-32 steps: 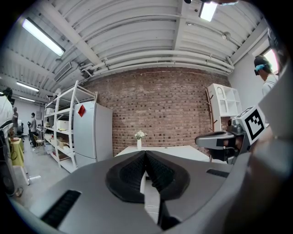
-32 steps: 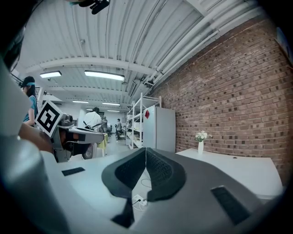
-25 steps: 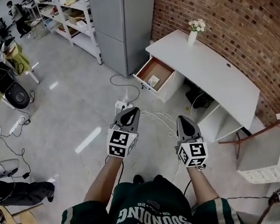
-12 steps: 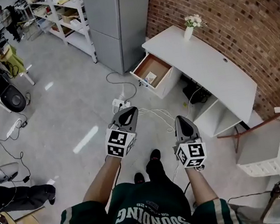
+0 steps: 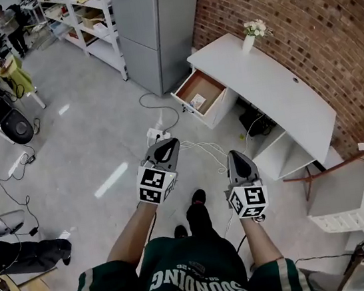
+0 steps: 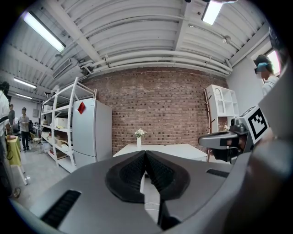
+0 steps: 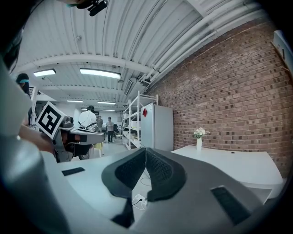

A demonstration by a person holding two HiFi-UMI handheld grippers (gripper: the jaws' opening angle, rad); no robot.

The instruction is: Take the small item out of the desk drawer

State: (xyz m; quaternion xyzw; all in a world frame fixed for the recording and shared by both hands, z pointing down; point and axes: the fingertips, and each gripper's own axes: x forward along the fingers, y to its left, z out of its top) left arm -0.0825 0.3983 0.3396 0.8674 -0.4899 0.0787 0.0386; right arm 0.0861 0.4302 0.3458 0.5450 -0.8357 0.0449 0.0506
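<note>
I'm well back from the desk (image 5: pixel 276 94) w/ left gripper (image 5: pixel 166 148) & right gripper (image 5: pixel 238 162) both pressed together, empty; drawer (image 5: pixel 210 85) already open, item (image 5: pixel 196 101) inside, so approach & pickup remain.

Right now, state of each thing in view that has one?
Left tool: shut, empty.
Right tool: shut, empty.
Desk drawer: pulled open.
Small item: lying in the drawer, untouched.
Vase: upright on the desk.
</note>
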